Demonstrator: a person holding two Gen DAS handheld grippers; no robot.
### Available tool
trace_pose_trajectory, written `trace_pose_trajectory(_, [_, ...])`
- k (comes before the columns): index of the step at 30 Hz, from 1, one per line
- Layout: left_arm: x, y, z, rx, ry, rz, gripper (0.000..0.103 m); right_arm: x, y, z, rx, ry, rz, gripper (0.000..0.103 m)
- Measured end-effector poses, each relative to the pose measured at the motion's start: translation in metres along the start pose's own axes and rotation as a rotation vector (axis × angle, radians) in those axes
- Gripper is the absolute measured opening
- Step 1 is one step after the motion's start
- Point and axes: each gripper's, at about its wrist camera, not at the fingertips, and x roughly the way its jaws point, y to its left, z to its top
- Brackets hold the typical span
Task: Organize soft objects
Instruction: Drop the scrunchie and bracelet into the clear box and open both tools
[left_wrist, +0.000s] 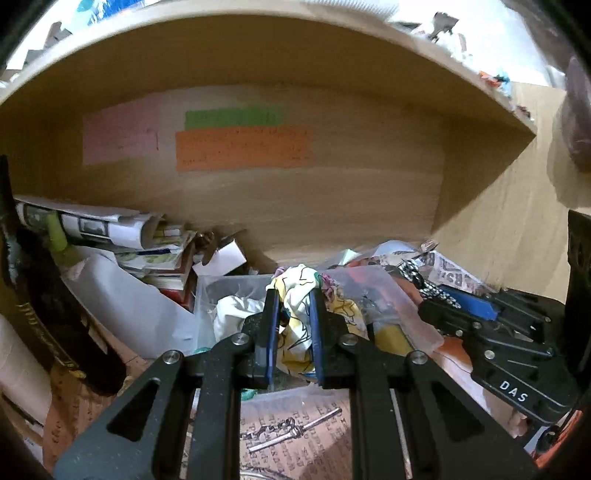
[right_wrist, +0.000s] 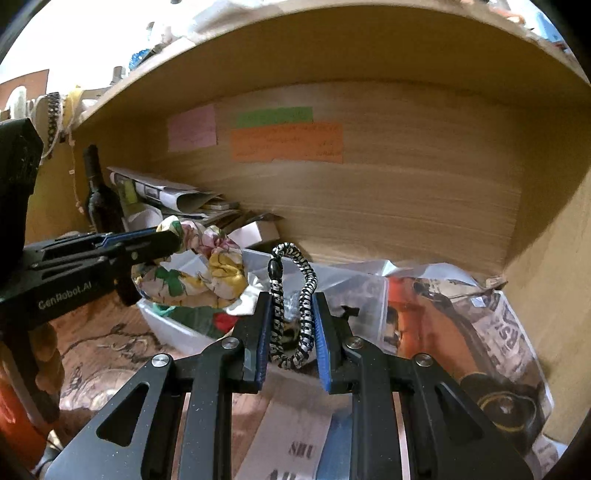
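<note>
My left gripper (left_wrist: 293, 295) is shut on a floral fabric scrunchie (left_wrist: 295, 321), white and yellow with drawn lines, held above a clear plastic box (left_wrist: 207, 295). From the right wrist view the same scrunchie (right_wrist: 199, 271) bulges out of the left gripper (right_wrist: 173, 240), which comes in from the left. A black-and-white braided hair tie (right_wrist: 295, 302) stands looped between the pads of my right gripper (right_wrist: 293, 299), which is shut on it. In the left wrist view the right gripper (left_wrist: 443, 295) lies at the right with that hair tie (left_wrist: 417, 277) at its tip.
A wooden shelf back wall (left_wrist: 332, 192) carries pink, green and orange notes. Rolled papers and books (left_wrist: 122, 236) pile at the left, beside a dark bottle (right_wrist: 98, 192). The clear box (right_wrist: 173, 325) holds white and green cloth. Newspaper and orange packaging (right_wrist: 461, 321) fill the right.
</note>
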Motion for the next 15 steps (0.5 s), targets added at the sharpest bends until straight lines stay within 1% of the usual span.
trace_pose_trajectory(4, [0.020, 0.003, -0.003, -0.013, 0.047, -0.010, 0.015, 0.020, 0.001, 0.002, -0.005, 0.030, -0.004, 0.020])
trace_pose_trajectory(8, [0.037, 0.003, -0.010, -0.001, 0.088, 0.001, 0.015, 0.042, -0.002, -0.002, 0.028, 0.078, 0.046, 0.020])
trace_pose_trajectory(11, [0.047, 0.003, -0.015, 0.013, 0.116, 0.009, 0.015, 0.056, -0.001, -0.009, 0.024, 0.118, 0.050, 0.023])
trace_pose_trajectory(15, [0.057, 0.003, -0.021, 0.024, 0.147, 0.020, 0.015, 0.067, -0.001, -0.015, 0.015, 0.156, 0.035, 0.023])
